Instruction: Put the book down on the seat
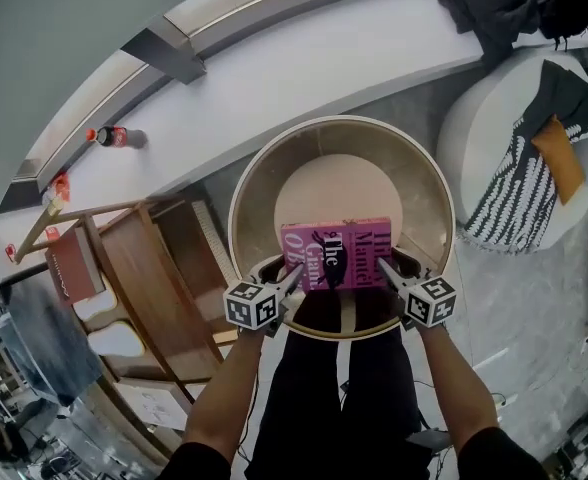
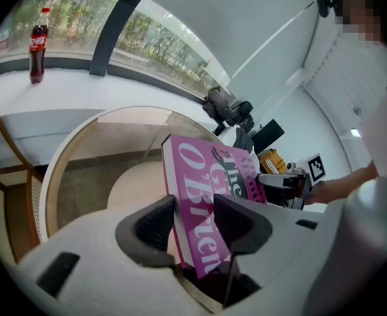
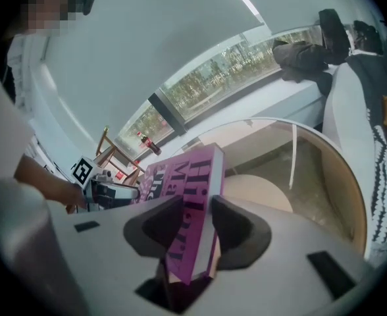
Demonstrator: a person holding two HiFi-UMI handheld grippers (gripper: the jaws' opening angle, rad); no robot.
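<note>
A pink paperback book (image 1: 336, 253) hangs level over the front of a round tub chair, just above its beige seat cushion (image 1: 339, 186). My left gripper (image 1: 294, 279) is shut on the book's left end, and my right gripper (image 1: 385, 267) is shut on its right end. In the left gripper view the book (image 2: 203, 176) stands on edge between the two dark pads (image 2: 155, 221), with the seat (image 2: 131, 186) beyond. In the right gripper view the book (image 3: 192, 183) fills the gap between the pads (image 3: 236, 228), the cushion (image 3: 262, 191) behind it.
The chair's curved tan shell (image 1: 259, 173) rings the seat. A cola bottle (image 1: 112, 136) stands on the white window ledge (image 1: 274, 78). Wooden furniture (image 1: 149, 268) is at the left. A white armchair (image 1: 494, 118) with a striped throw and an orange cushion (image 1: 559, 158) is at the right. Dark bags (image 1: 489, 3) lie on the ledge.
</note>
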